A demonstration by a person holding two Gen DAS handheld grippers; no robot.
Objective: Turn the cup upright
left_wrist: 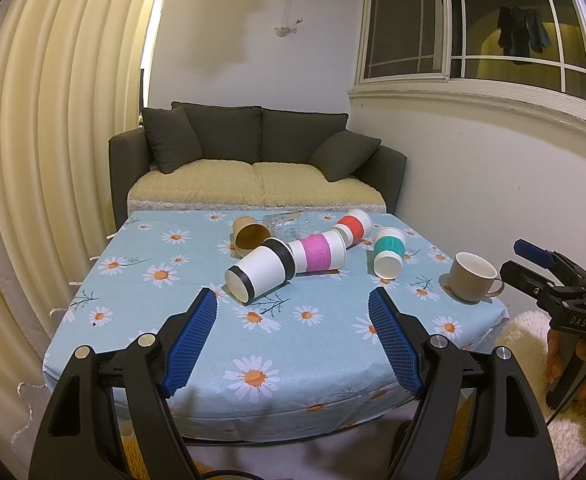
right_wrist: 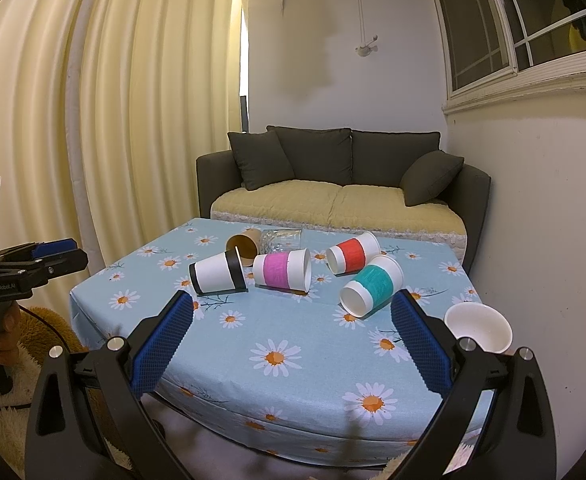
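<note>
Several paper cups lie on their sides on the daisy tablecloth (left_wrist: 301, 364): a black-banded cup (left_wrist: 259, 274) (right_wrist: 218, 272), a pink-sleeved cup (left_wrist: 317, 255) (right_wrist: 283, 270), a red-sleeved cup (left_wrist: 353, 227) (right_wrist: 353, 258), a teal-sleeved cup (left_wrist: 389, 252) (right_wrist: 371, 286) and a brown cup (left_wrist: 249, 234) (right_wrist: 244, 245). A clear glass (left_wrist: 287, 225) (right_wrist: 281, 240) lies behind them. A beige mug (left_wrist: 473, 282) (right_wrist: 479, 326) stands upright at the right edge. My left gripper (left_wrist: 293, 308) is open and empty, short of the black-banded cup. My right gripper (right_wrist: 293, 316) is open and empty, near the table's front.
A dark sofa (left_wrist: 253, 160) (right_wrist: 341, 184) with a yellow cover stands behind the table. Cream curtains (left_wrist: 53, 140) hang on the left, a white wall and window (left_wrist: 493, 40) on the right. A fluffy rug (left_wrist: 533, 332) lies below the table.
</note>
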